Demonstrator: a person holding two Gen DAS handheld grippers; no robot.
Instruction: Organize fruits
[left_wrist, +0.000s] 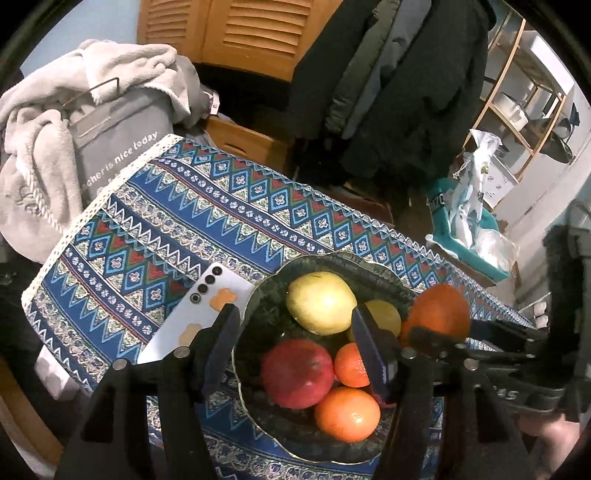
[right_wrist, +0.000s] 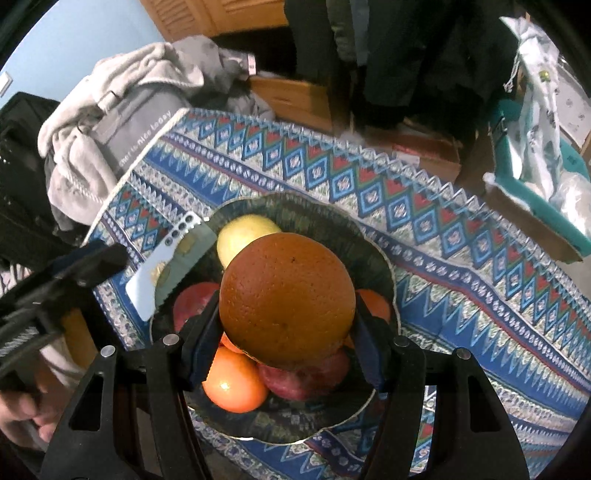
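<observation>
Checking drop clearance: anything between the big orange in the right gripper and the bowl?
Only fruit already in the dark scalloped bowl. The large round orange, clamped in the right gripper, hangs over a red apple and small orange. Left gripper hovers empty nearby.

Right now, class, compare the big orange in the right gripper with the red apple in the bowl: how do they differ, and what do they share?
The big orange is dull orange with pebbled skin; the red apple is dark red and smooth. The big orange is clamped between the right gripper's fingers above the bowl; the red apple lies in the bowl, nothing gripping it. The red apple is beside smaller oranges; whether the big orange touches any fruit is unclear. Both are round, whole fruit.
</observation>
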